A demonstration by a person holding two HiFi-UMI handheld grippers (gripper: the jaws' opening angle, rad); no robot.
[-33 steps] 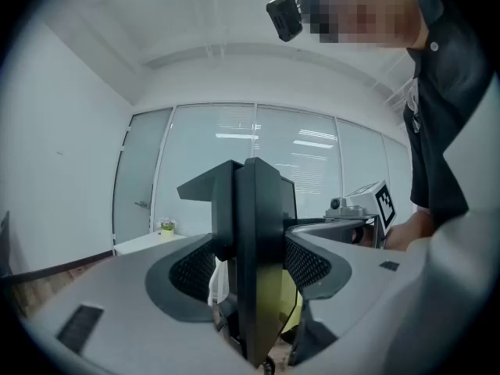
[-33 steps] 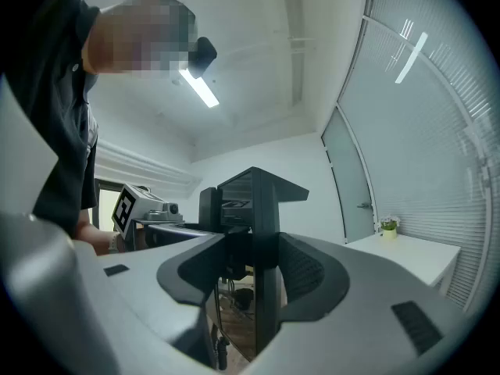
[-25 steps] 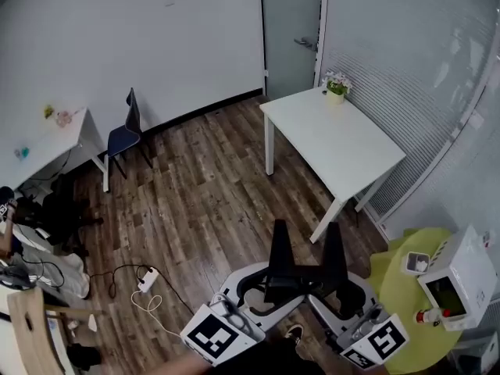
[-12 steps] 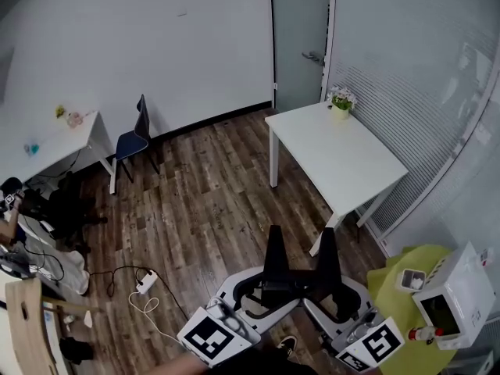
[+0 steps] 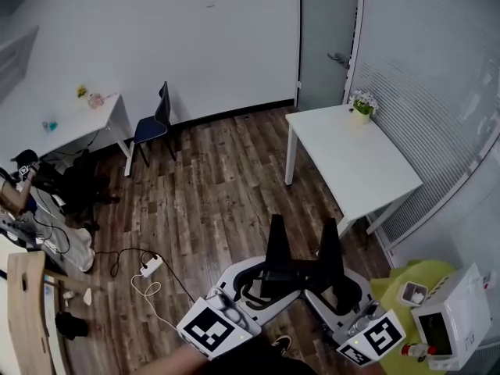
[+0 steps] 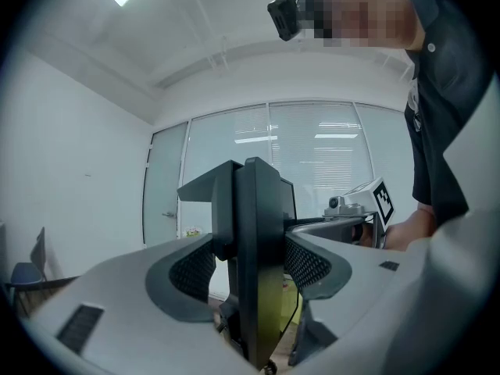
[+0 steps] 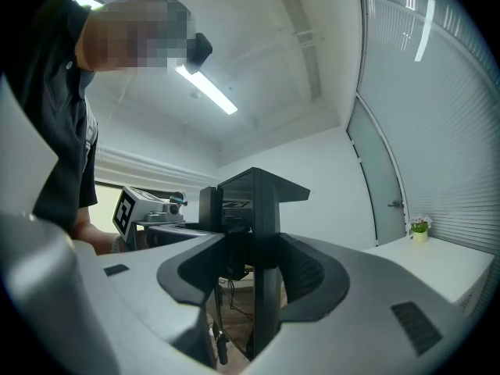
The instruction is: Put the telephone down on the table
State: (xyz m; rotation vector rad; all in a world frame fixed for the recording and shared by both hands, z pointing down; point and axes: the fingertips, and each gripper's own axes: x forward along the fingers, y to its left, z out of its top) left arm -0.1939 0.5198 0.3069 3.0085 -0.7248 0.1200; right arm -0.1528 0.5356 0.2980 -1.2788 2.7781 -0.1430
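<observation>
We hold both tools low at the bottom centre of the head view, pointing out over the wooden floor. The left gripper [image 5: 278,225] has its jaws clenched flat together with nothing between them, and the right gripper [image 5: 330,226] is clenched and empty as well; each gripper's own view shows the same. We cannot pick out the telephone in any view. A white box [image 5: 453,315] stands on the round yellow desk [image 5: 393,294] at the lower right, but it is too small for us to tell what it is. The white desk [image 5: 344,158] at right of centre is bare apart from a flower pot [image 5: 360,105] at its far corner, and it stands well apart from us. We judge that the putting-down is not under way, since nothing is in hand. The next move calls for finding the telephone, spreading one pair of jaws to take it, then carrying it over to a bare part of the white desk.
</observation>
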